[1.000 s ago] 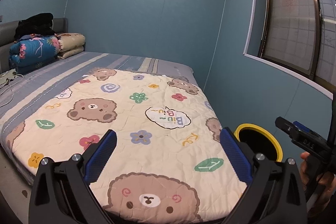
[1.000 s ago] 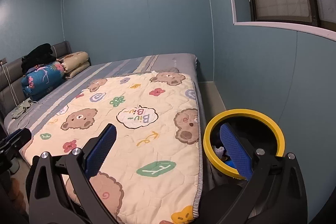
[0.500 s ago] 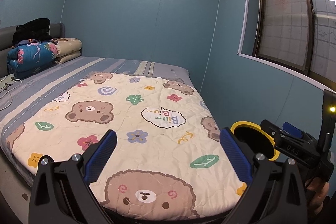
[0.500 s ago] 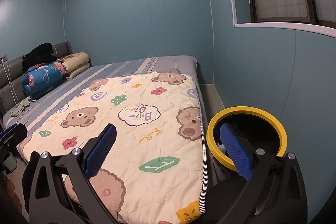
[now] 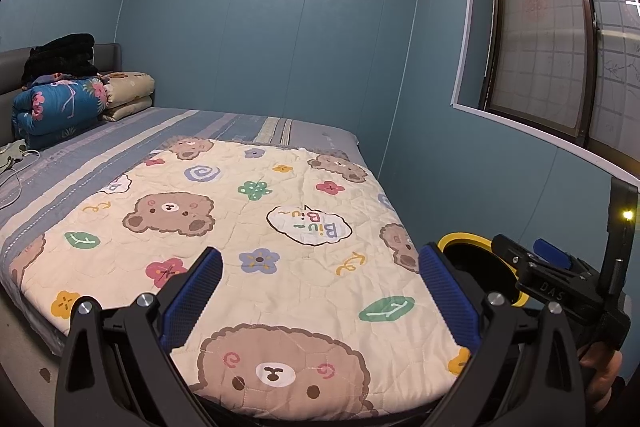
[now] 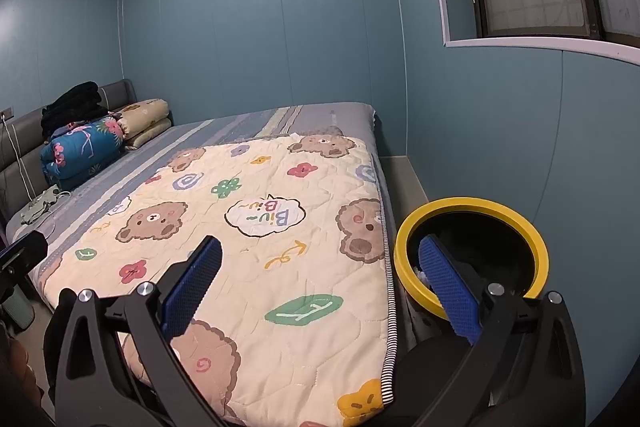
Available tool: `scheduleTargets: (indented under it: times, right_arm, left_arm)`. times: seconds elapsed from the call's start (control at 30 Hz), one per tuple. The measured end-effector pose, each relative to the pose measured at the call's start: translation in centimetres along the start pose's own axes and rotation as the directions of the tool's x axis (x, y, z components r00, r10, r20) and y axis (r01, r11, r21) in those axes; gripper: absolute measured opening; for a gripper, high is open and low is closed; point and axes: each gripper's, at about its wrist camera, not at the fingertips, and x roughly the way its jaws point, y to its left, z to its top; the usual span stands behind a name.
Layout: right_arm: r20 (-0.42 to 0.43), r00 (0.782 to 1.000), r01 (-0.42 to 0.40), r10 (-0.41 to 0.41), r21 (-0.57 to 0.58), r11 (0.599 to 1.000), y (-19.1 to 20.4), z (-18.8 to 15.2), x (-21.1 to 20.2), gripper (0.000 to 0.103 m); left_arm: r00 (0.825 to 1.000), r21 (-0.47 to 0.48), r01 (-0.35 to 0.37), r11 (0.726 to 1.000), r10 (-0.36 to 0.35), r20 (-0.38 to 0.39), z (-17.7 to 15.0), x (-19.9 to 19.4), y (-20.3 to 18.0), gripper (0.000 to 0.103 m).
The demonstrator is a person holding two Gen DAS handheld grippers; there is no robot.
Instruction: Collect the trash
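Note:
A black trash bin with a yellow rim (image 6: 472, 205) stands on the floor between the bed and the right wall; it also shows in the left wrist view (image 5: 460, 239). Something pale lies inside it near the rim. My left gripper (image 5: 320, 269) is open and empty, held over the foot of the bear-print quilt (image 5: 240, 219). My right gripper (image 6: 320, 263) is open and empty, its right finger in front of the bin's mouth. It appears from the side in the left wrist view (image 5: 552, 267). No loose trash shows on the quilt.
The quilt (image 6: 260, 211) covers a striped bed (image 5: 100, 147) filling most of the room. Folded bedding (image 5: 60, 103) and pillows sit at the headboard, with a cable (image 5: 16, 167) on the left. Blue walls and a window (image 5: 560, 47) close in on the right.
Both grippers have risen and tilted up a little, so the bed and bin sit lower in view. The right gripper has come further into the left wrist view. Both stay open.

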Motion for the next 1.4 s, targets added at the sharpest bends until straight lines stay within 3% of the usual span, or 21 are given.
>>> scheduleTargets:
  times: [1.4]
  right_arm:
    - [-0.023,1.0,-0.004,0.004,0.01,1.0,0.17,-0.97,0.44,0.095]
  left_arm:
    - [1.0,-0.006,0.019,1.0,-0.019,-0.019,0.04,0.24,-0.04,0.095]
